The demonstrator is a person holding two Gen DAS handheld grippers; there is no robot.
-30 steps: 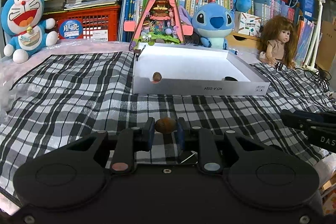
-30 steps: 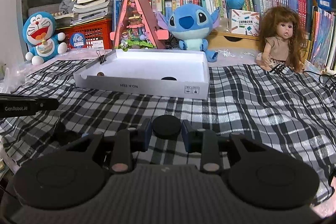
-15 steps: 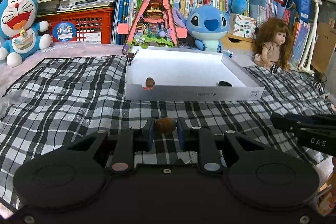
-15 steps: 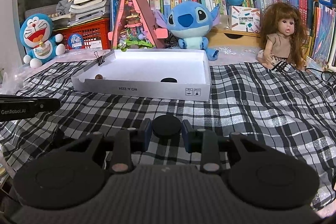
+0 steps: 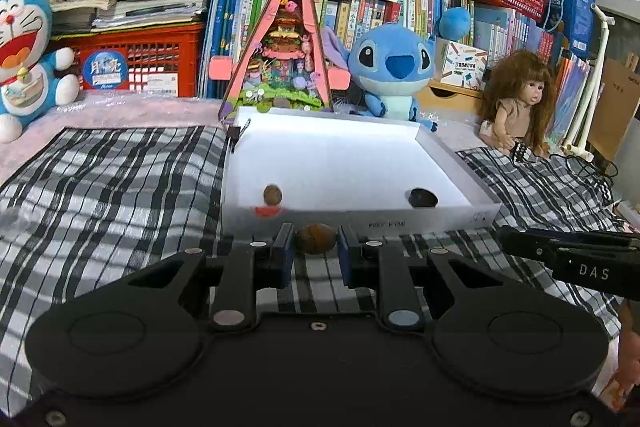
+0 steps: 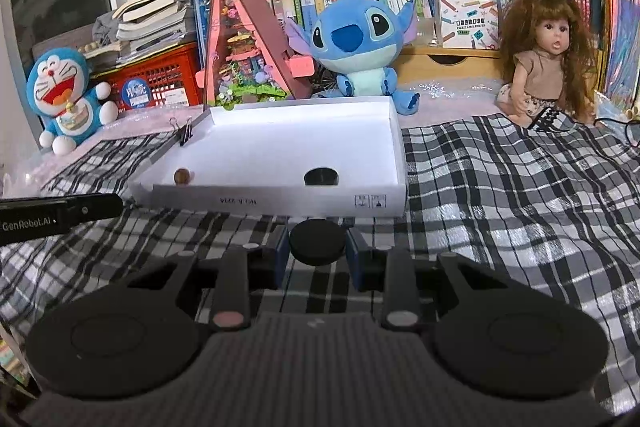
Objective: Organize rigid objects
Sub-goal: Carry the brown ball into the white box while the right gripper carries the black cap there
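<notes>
My left gripper (image 5: 316, 245) is shut on a small brown oval nut (image 5: 316, 238), held just in front of the white box (image 5: 360, 225). My right gripper (image 6: 318, 247) is shut on a flat black disc (image 6: 318, 242), also close to the white box (image 6: 280, 203). Inside the box lie a brown nut (image 5: 273, 194) at the near left and a black disc (image 5: 422, 197) at the near right; the right wrist view shows the same brown nut (image 6: 183, 176) and black disc (image 6: 321, 177). The other gripper's side shows at the edge of each view.
The box sits on a black-and-white checked cloth (image 5: 112, 179). A binder clip (image 6: 185, 132) grips the box's left wall. Behind stand a pink triangular toy house (image 5: 280, 47), a blue plush (image 5: 396, 67), a Doraemon plush (image 5: 24, 59), a doll (image 6: 548, 59) and shelves of books.
Both grippers have moved closer to the white box and risen a little, each still holding its object. The inside of the box shows more fully.
</notes>
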